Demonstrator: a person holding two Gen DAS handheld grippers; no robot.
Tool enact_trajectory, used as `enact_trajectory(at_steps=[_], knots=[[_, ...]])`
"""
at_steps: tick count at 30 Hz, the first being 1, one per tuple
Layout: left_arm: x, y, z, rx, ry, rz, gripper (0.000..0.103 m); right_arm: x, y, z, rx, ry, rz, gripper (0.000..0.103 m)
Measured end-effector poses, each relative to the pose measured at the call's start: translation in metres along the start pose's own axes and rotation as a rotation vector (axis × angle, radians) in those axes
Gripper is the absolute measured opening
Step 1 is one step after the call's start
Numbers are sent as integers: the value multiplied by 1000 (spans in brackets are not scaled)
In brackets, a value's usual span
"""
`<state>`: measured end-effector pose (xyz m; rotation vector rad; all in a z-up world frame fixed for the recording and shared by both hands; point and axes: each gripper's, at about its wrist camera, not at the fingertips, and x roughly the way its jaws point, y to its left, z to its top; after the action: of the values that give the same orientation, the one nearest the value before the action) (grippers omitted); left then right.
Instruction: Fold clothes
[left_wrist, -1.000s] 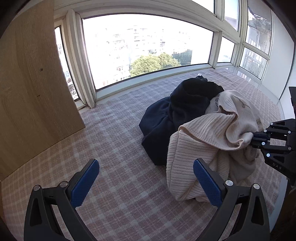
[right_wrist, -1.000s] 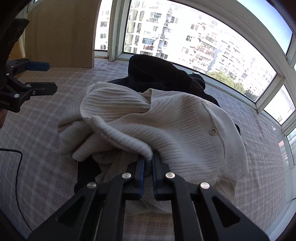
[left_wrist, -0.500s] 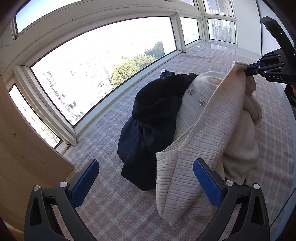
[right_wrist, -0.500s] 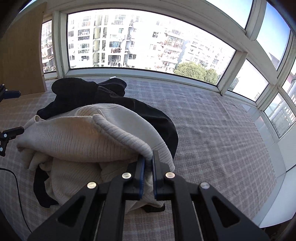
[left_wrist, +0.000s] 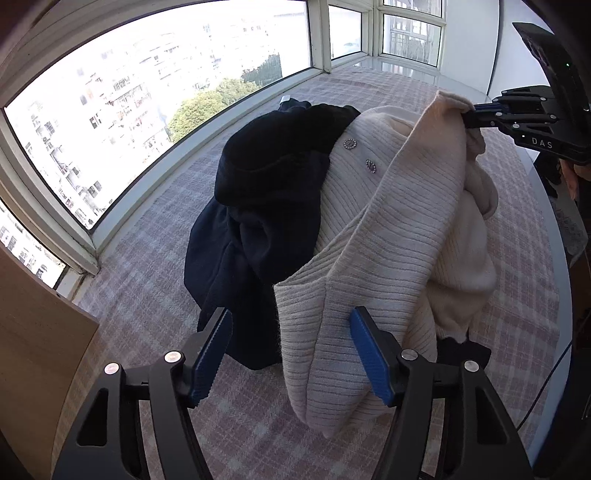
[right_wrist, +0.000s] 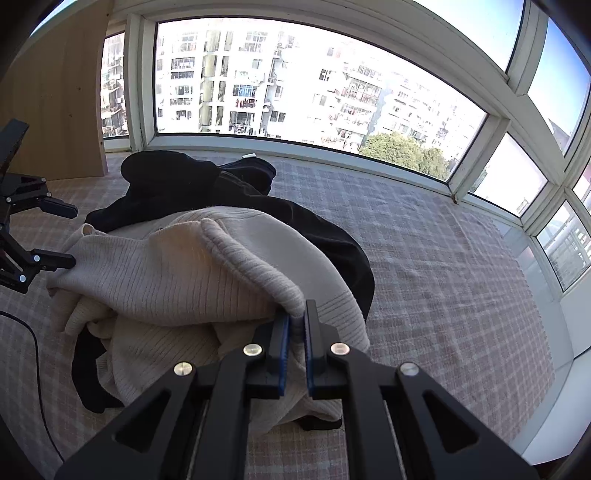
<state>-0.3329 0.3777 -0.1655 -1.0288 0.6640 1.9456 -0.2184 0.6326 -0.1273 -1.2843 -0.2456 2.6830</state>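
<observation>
A cream ribbed cardigan with small round buttons lies bunched over dark navy clothes on a checked cloth surface. My right gripper is shut on a ribbed edge of the cardigan and holds it raised; it also shows in the left wrist view. My left gripper is open, its blue pads on either side of the cardigan's hanging lower edge, not closed on it. It also shows in the right wrist view beside the cardigan's left end.
A wooden panel stands at the left. Large windows run along the far side. A black cable lies on the cloth at the left. The surface edge is at the right.
My left gripper has moved in toward the cardigan's lower edge and its jaws have narrowed around it. My right gripper has kept its hold on the raised cardigan edge.
</observation>
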Motion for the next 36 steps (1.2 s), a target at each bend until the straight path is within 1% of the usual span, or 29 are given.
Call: enact_trajectory(at_steps=[1, 3, 5, 8, 9, 10, 11, 12, 14, 15, 16, 18, 19, 23, 25, 27, 31, 33, 36], knots=[[0, -1, -1, 3, 0, -6, 65, 0, 0, 0, 1, -1, -1, 7], [1, -1, -1, -4, 10, -46, 63, -1, -1, 0, 3, -4, -3, 7], [4, 1, -1, -21, 21, -123, 58, -1, -1, 0, 7, -3, -4, 7], [7, 7, -2, -57, 23, -204, 53, -2, -1, -1, 8, -2, -6, 7], [7, 7, -3, -55, 19, -200, 52, -2, -1, -1, 8, -2, -7, 7], [6, 6, -4, -47, 16, -194, 46, -2, -1, -1, 7, -2, -7, 7], [6, 5, -5, -39, 15, -203, 38, -2, -1, -1, 8, -2, -8, 7], [4, 3, -6, -30, 12, -201, 34, -2, -1, -2, 9, -1, -8, 7], [1, -2, -7, -12, 4, -192, 24, -2, -2, -2, 13, -2, -7, 7], [-1, -3, -7, -5, -2, -182, 21, -2, -3, -2, 15, -2, -6, 7], [-3, -5, -8, 0, -8, -171, 13, -3, -3, -2, 17, -2, -6, 7], [-6, -6, -10, 1, -24, -150, 12, -3, -2, -1, 16, -5, -7, 7], [-7, -5, -10, -7, -35, -142, 9, -4, -2, -1, 15, -5, -7, 7], [-15, 6, -11, -72, -82, -141, 8, -6, -2, -2, 13, -7, -8, 7], [-22, 11, -10, -109, -119, -146, 8, -7, -5, -3, 25, -9, -2, 7], [-36, 13, -6, -129, -174, -129, 8, -11, -9, -4, 41, -20, 1, 7], [-80, 24, 5, -182, -291, -66, 8, -34, -18, 6, 74, -71, 17, 7], [-107, 29, 12, -190, -342, -20, 8, -56, -21, 19, 82, -117, 36, 7], [-151, 35, 24, -190, -406, 59, 8, -100, -19, 46, 45, -212, 16, 7]])
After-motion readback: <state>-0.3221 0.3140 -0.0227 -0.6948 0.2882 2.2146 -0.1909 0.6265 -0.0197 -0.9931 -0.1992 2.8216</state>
